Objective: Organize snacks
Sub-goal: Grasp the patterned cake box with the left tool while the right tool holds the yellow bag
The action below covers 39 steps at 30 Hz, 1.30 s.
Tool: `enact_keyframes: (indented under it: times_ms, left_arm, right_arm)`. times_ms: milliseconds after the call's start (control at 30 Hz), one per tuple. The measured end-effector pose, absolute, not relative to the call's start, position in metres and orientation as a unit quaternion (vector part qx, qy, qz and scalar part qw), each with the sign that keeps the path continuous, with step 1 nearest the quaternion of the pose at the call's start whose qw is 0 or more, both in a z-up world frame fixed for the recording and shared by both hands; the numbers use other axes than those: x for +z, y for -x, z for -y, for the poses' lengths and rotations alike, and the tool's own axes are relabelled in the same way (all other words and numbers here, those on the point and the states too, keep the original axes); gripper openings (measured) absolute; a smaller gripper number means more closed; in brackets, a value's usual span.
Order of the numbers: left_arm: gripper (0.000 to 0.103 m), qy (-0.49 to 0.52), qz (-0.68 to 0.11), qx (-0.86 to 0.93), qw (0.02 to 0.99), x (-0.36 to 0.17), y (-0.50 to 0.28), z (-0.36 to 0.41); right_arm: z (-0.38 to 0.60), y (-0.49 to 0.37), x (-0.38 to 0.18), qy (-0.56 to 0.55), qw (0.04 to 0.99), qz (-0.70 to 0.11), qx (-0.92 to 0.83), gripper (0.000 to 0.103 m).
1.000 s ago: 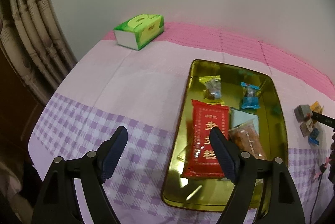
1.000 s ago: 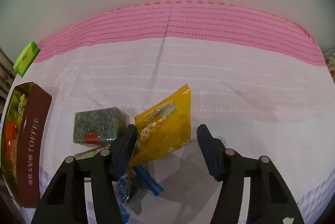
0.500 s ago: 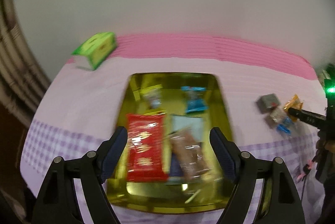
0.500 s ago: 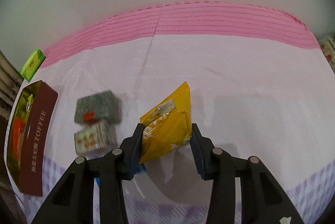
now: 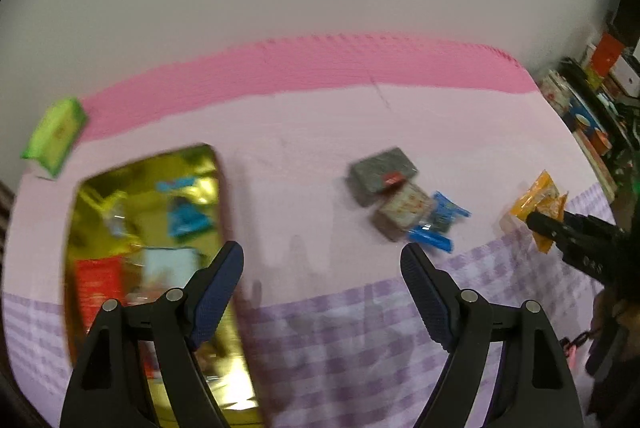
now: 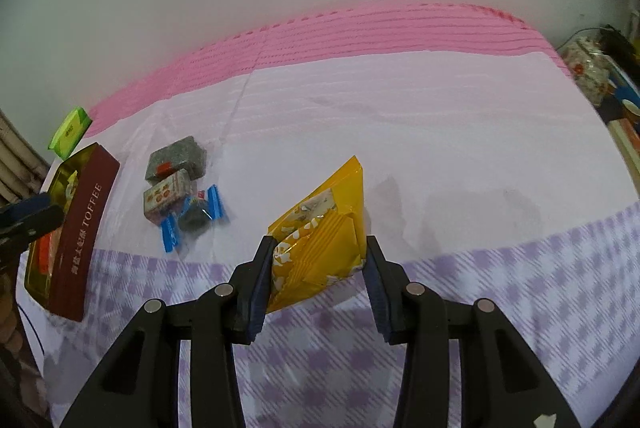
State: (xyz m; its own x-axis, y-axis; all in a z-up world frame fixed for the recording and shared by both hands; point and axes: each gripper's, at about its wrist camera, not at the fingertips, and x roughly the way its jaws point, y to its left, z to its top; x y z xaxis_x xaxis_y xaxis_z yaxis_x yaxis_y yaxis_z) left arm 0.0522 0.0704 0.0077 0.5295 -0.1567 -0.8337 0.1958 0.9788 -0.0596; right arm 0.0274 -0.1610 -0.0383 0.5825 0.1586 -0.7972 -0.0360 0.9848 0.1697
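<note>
The yellow snack packet [image 6: 325,232] sits clamped between the pads of the right gripper [image 6: 316,260], its lower corner just above the purple-checked part of the tablecloth [image 6: 440,131]; whether it touches the cloth cannot be told. The jaws have just been closing, and the packet is pinched between them, both pads pressing on its sides. To the packet's left, well apart from it, a small cluster lies on the pale pink cloth: a grey block snack [image 6: 176,157], a small printed box [image 6: 166,193] touching it, and a blue-wrapped candy [image 6: 196,216] just beside the box. Further left stands the gold toffee tin [image 6: 86,224], its dark red side wall lettered "TOFFEE". In the left wrist view the tin's interior [image 5: 96,211] shows a red packet [image 5: 98,288], a pale blue packet [image 5: 168,266] and a blue candy [image 5: 186,216], but motion blur makes the remaining contents impossible to identify, and the tin's near end is covered by the left gripper [image 5: 322,286], whose jaws stand wide apart with nothing between them, above the cloth beside the tin. A green box [image 5: 54,137] lies beyond the tin near the pink border. Shelved items at the far right edge are too small to make out.
</note>
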Motion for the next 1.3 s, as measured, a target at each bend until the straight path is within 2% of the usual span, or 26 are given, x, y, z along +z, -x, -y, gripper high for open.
enact_keyframes:
  times_ms: [433, 567, 733, 1067, 1167, 1233, 1300]
  left_arm:
    - [0.08, -0.072, -0.494, -0.128, 0.857, -0.031, -0.092, -0.024]
    - [0.069, -0.083, -0.499, -0.139, 0.851, -0.039, -0.101, -0.016]
    - [0.061, -0.088, -0.499, -0.159, 0.847, -0.045, -0.109, -0.006]
    - [0.054, -0.074, -0.509, -0.157, 0.843, -0.056, -0.124, 0.009]
    - [0.046, -0.068, -0.513, -0.157, 0.841, -0.057, -0.125, 0.01]
    - [0.036, -0.068, -0.516, -0.16, 0.839, -0.059, -0.122, 0.011]
    - [0.034, -0.079, -0.512, -0.155, 0.841, -0.06, -0.118, 0.012]
  right_arm:
    - [0.164, -0.015, -0.028, -0.073, 0.895, -0.437, 0.056, 0.04]
    - [0.161, -0.016, -0.027, -0.066, 0.896, -0.436, 0.055, 0.04]
    - [0.165, -0.018, -0.031, -0.077, 0.892, -0.443, 0.052, 0.04]
    - [0.169, -0.021, -0.032, -0.088, 0.888, -0.449, 0.048, 0.04]
    - [0.17, -0.022, -0.032, -0.091, 0.887, -0.45, 0.049, 0.04]
    - [0.17, -0.022, -0.032, -0.091, 0.887, -0.451, 0.05, 0.04]
    - [0.171, -0.022, -0.032, -0.09, 0.887, -0.45, 0.051, 0.04]
